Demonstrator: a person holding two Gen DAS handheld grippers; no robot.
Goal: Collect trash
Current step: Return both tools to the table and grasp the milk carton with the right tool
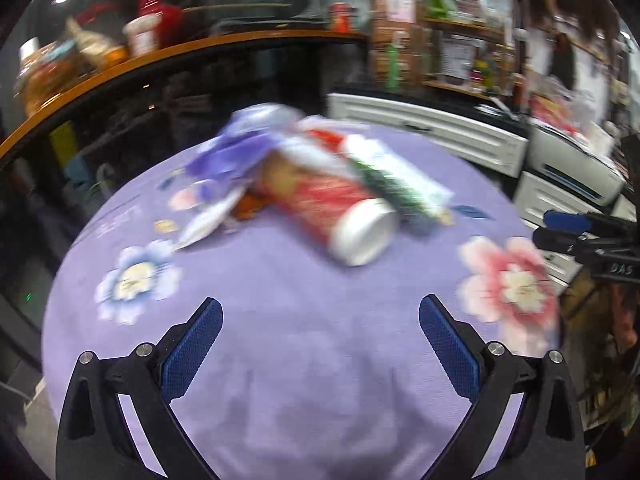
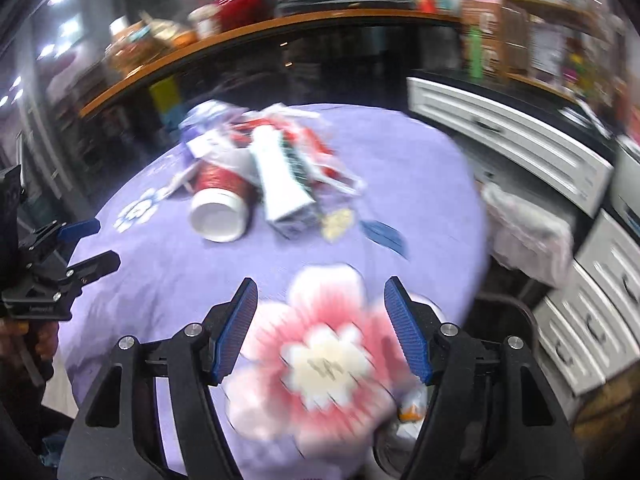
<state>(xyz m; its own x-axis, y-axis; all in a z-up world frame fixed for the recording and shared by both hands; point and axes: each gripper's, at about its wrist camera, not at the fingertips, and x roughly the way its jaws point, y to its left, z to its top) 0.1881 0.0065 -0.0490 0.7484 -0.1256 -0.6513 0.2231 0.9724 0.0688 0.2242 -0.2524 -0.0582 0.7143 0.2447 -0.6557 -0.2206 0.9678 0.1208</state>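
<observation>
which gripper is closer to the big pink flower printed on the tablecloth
Right. The right gripper hangs open directly over the pink flower. The left gripper is open over plain purple cloth, with the flower off to its right.

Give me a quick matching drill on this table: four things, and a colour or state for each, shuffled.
1 paper cup
2 tablecloth
3 left gripper
4 white carton

A purple, flowered
B jaws apart, nothing between
C on its side, red, mouth toward the cameras
D lying flat beside the cup

1-C, 2-A, 3-B, 4-D
</observation>
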